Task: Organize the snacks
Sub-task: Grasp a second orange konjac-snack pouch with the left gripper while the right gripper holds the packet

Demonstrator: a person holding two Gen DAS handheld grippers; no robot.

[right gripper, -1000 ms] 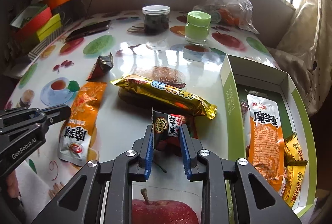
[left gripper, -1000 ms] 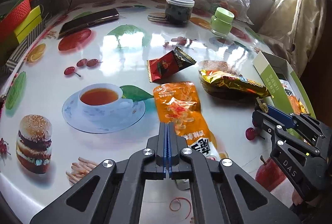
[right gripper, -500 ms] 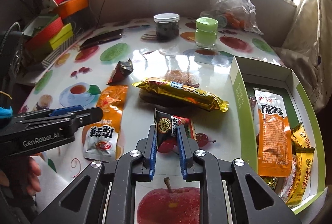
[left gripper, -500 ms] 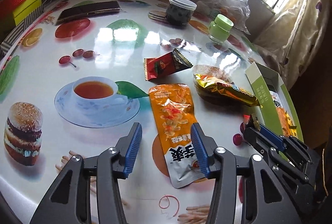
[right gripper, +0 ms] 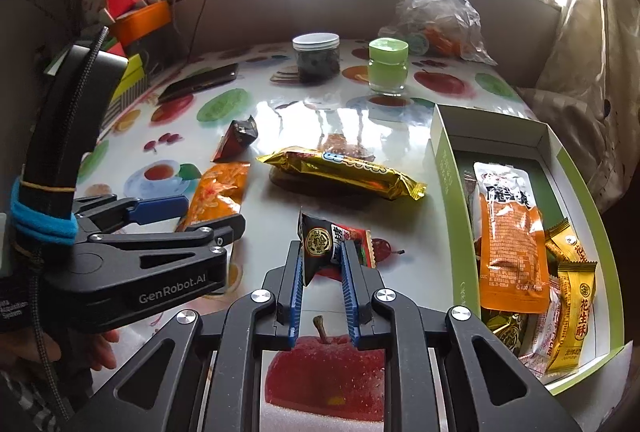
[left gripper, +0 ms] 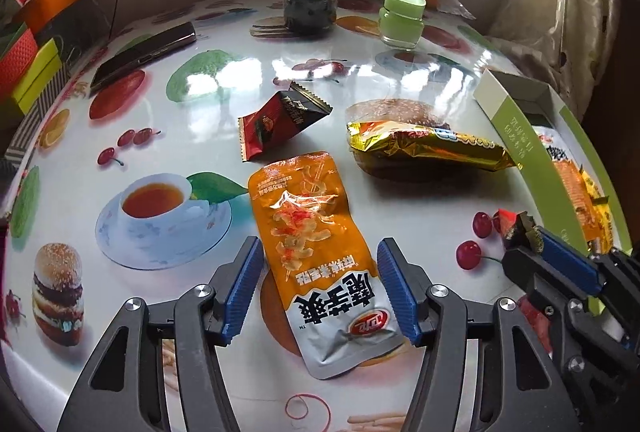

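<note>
Left claw (left gripper: 319,292): jaws opening, where a second ago they were pressed together; the orange pouch (left gripper: 316,252) lies flat between the blue pads, untouched by either.
Right claw (right gripper: 320,264): clamped on a small black-and-red candy packet (right gripper: 324,248), tighter than a second ago, and holding it clear of the surface (right gripper: 280,119).
Change in view: the orange pouch now fills more of the left wrist view, lower in the frame.
Green box (right gripper: 446,191): open cardboard tray at the right edge of the surface; inside lie an orange-and-white pouch (right gripper: 508,232) and several small yellow wrapped sweets (right gripper: 576,312).
Clear jar (right gripper: 316,57): white lid, dark contents, far side of the surface.
Green jar (right gripper: 388,65): just beside the clear jar, lid on.
Loose snacks: a long crinkled gold foil bar (right gripper: 340,171) and a red-and-black sachet (left gripper: 280,119) with serrated ends.
Surface finish: glossy, printed with fruit, burgers and a teacup.
</note>
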